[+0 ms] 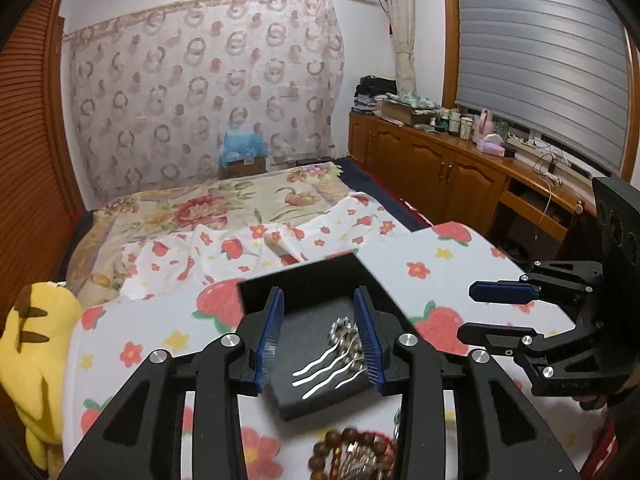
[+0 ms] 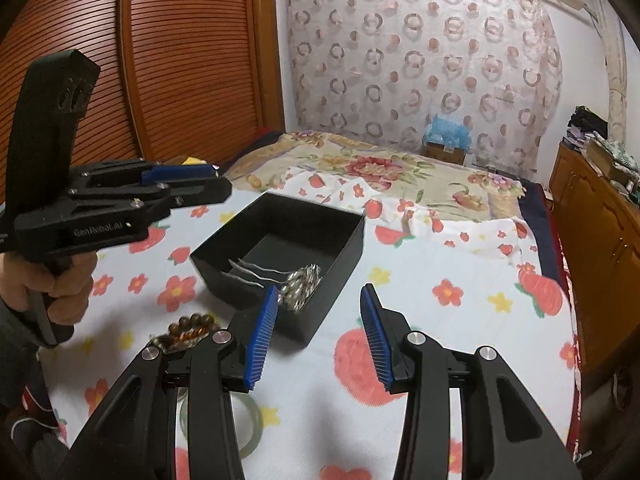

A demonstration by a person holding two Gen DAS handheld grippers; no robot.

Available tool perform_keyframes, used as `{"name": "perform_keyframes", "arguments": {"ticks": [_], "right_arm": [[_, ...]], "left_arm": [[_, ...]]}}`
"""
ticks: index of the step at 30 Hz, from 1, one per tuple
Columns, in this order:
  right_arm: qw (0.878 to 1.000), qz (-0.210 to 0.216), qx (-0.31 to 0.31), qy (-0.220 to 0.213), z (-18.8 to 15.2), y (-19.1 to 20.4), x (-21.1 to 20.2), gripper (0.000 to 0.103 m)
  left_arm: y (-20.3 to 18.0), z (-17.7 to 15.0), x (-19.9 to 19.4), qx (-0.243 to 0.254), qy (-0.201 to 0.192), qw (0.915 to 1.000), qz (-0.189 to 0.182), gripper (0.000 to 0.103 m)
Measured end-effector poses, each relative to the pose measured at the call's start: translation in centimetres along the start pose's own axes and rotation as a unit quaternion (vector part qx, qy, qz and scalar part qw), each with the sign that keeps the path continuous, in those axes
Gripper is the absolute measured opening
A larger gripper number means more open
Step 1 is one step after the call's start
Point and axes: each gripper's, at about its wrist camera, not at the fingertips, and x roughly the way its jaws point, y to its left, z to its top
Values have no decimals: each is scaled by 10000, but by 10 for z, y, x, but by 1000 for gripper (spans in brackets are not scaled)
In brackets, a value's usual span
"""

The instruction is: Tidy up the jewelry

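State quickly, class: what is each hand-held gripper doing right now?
Left hand-held gripper: open, holding nothing, above the black box.
Right hand-held gripper: open, holding nothing.

My left wrist camera looked forward along its fingers from close above the black box [image 1: 304, 280], facing across the bed [image 1: 208, 208] toward the patterned curtain [image 1: 200, 92] and the wooden cabinets [image 1: 432, 156] at the right. My right wrist camera sat a little farther back, viewing the same box [image 2: 280, 236] from its near right corner, with the louvered door [image 2: 160, 60] at the left. Both views shared the box, the strawberry sheet [image 1: 440, 264] and the curtain.
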Motion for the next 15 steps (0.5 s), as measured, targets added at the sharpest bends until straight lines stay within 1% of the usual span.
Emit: {"name": "perform_keyframes", "arguments": {"ticks": [3,5,9,15], "right_arm": [[9999,84,-10,86,-13,8,0,45],[9997,154,-28,173,-23,15,1,40],[9990,223,-115,375,-41,28,7,35],[9966,207,-230,767,-65,41,19,25]], "left_arm": [[3,-15,-9,-8,80,10000,22,37],[6,-27,-16,-41,140,9999,17,37],[11,-52,-28,-147,287,9995,-1,37],[17,-92,-41,-299,552,9980,-46,37]]}}
